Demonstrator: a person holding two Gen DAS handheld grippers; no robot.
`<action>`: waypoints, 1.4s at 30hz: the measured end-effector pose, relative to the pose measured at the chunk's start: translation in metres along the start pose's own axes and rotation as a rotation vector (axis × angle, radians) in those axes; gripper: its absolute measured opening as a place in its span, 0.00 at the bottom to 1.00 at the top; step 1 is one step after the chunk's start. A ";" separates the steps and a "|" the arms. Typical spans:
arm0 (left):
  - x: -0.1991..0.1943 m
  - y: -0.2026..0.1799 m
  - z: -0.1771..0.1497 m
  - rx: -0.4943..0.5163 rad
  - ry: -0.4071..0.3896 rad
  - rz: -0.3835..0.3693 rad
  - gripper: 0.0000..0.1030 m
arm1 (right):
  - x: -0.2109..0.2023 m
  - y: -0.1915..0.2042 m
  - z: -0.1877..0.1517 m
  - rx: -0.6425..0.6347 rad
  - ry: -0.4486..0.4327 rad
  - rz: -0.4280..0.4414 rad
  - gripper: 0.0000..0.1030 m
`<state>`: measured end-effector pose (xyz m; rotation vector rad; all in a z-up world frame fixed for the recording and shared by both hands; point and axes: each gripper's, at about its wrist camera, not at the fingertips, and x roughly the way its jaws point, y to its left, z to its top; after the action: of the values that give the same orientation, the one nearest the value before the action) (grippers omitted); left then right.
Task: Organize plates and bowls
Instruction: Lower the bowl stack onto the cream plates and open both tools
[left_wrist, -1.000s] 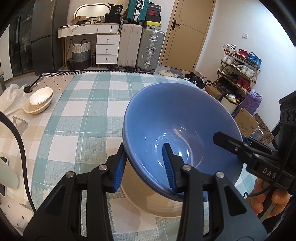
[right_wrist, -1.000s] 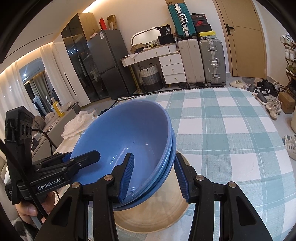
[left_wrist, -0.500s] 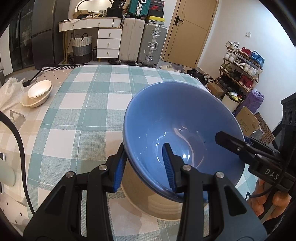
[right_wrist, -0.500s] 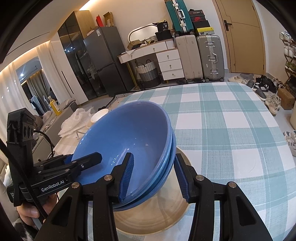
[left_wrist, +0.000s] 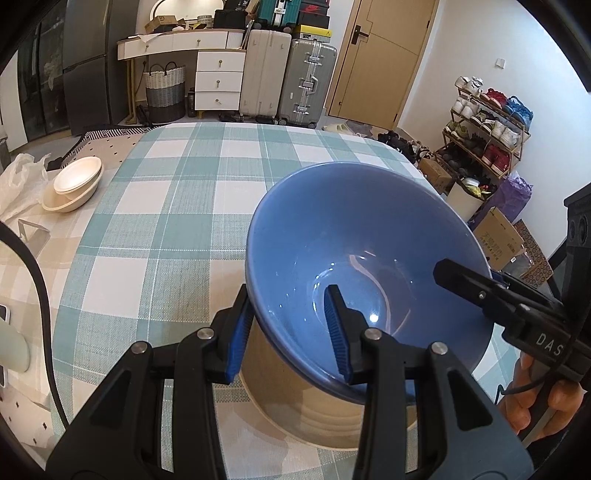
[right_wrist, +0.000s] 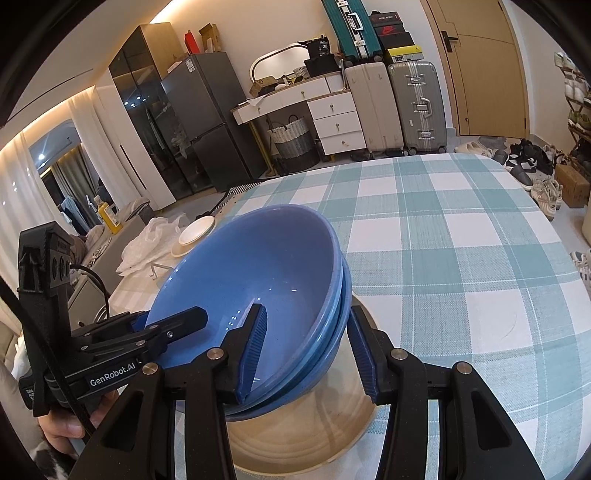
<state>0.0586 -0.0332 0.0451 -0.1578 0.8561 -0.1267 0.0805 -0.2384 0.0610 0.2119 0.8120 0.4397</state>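
Observation:
A stack of blue bowls (left_wrist: 365, 251) (right_wrist: 258, 280) hangs above a large beige bowl (left_wrist: 314, 413) (right_wrist: 295, 439) on the checked tablecloth. My left gripper (left_wrist: 291, 325) is shut on the near rim of the blue stack, one finger inside and one outside. My right gripper (right_wrist: 306, 347) is shut on the opposite rim the same way. Each gripper shows in the other's view, the right one in the left wrist view (left_wrist: 509, 306) and the left one in the right wrist view (right_wrist: 110, 347).
Two nested cream bowls (left_wrist: 74, 181) (right_wrist: 195, 230) sit at the table's far left by a white plastic bag (left_wrist: 18, 181). The teal checked tablecloth (left_wrist: 177, 206) stretches ahead. Suitcases, a dresser and a shoe rack stand beyond the table.
Both grippers have carried the blue bowls a little higher and nearer, still over the beige bowl. The grips have not changed.

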 end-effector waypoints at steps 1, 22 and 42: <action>0.002 0.001 0.001 0.001 0.001 0.001 0.34 | 0.001 -0.001 0.001 0.003 0.001 0.001 0.45; 0.017 0.001 0.014 0.012 -0.008 0.012 0.34 | 0.006 -0.006 0.008 0.011 0.003 -0.005 0.45; 0.016 0.000 0.011 0.012 -0.016 -0.010 0.47 | 0.005 -0.005 0.007 0.011 0.017 0.019 0.52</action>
<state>0.0771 -0.0351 0.0399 -0.1512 0.8383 -0.1396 0.0901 -0.2412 0.0609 0.2264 0.8295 0.4560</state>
